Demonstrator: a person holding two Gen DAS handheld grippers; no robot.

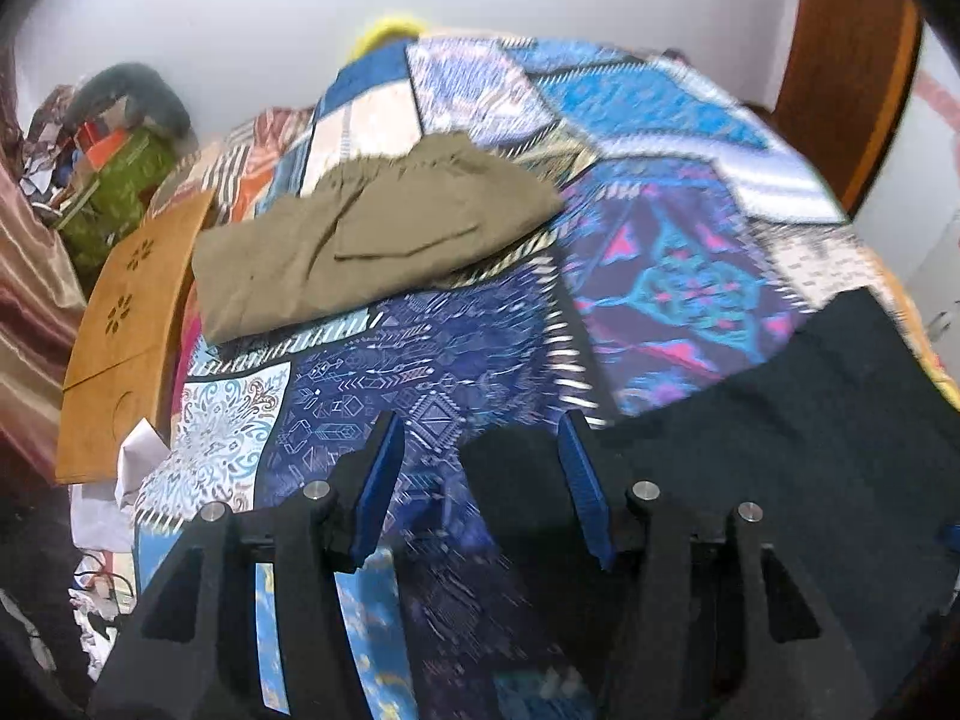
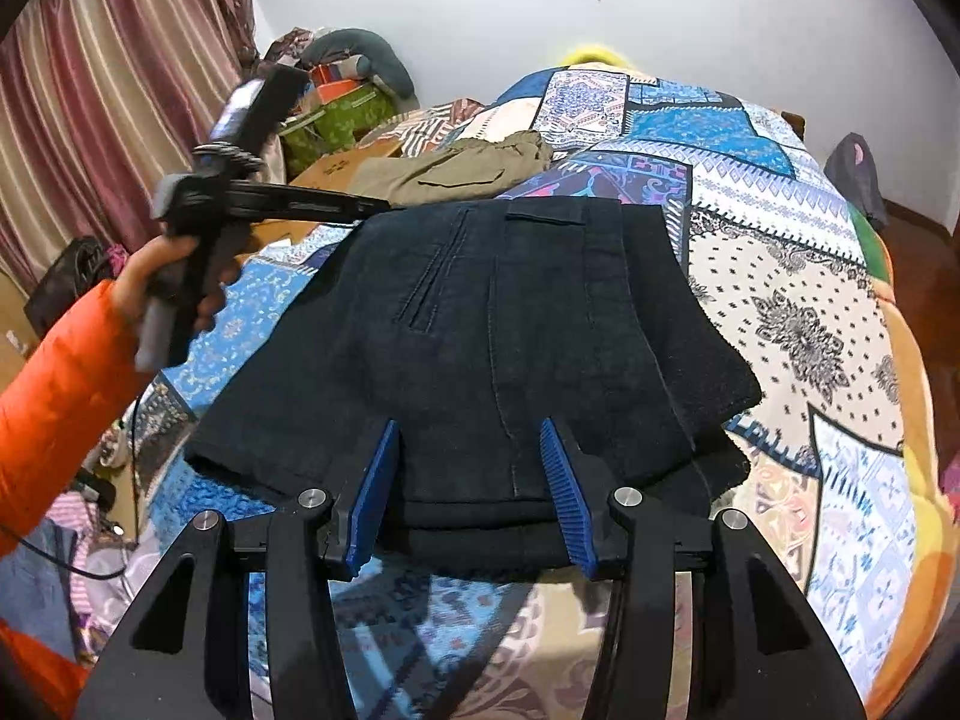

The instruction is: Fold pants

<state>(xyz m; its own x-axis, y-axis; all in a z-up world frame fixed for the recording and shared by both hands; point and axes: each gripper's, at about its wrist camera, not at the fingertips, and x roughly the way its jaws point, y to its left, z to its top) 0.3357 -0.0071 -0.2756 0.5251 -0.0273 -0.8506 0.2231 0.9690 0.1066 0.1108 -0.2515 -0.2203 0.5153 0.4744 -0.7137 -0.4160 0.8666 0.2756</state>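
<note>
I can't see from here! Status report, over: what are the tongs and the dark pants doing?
Both tongs open, left, right, gripping nothing. Dark pants folded flat on quilt. Olive pants lie beyond, not blocking.

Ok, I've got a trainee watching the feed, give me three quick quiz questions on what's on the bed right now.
1. True or false: the dark pants lie folded on the patchwork bedspread.
2. What colour are the other pants, farther up the bed?
3. Is the right gripper A) shut on cloth or B) open, fingers apart?

Key: 1 true; 2 olive; 3 B.
</note>
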